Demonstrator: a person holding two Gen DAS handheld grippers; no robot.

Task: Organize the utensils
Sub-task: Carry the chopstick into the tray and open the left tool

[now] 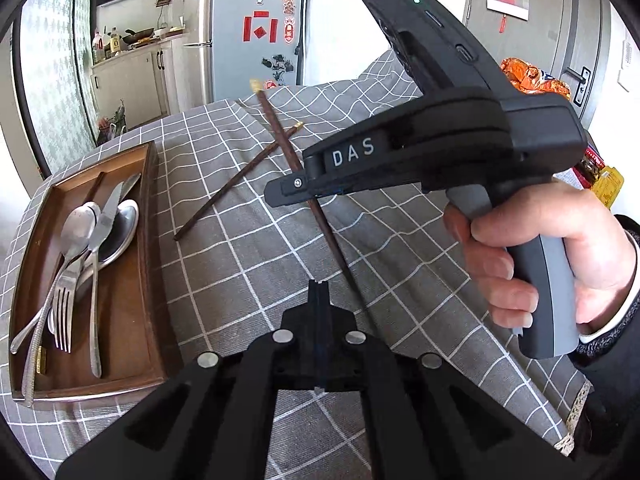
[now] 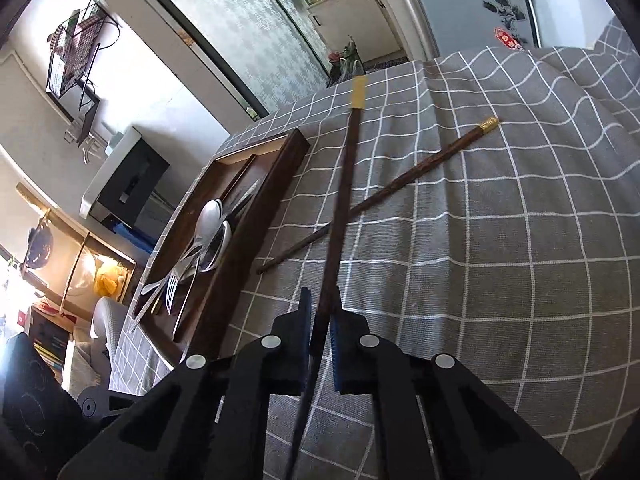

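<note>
Right claw: clamped on a dark chopstick, gold-capped, lifted off the bench.
Left claw: fingers together, holding nothing.
Left view only: right hand gripping the handle.
Second chopstick: flat mid-bench.
Wooden tray: left edge, holding spoons, fork, knife.

Right gripper, black two-finger type, clamped on a dark wooden chopstick with gold cap, raised above a grey white-checked tablecloth. Second gold-capped dark wooden chopstick flat on cloth, crossed beneath. To the left, brown wooden tray holding steel spoons and fork.
</note>
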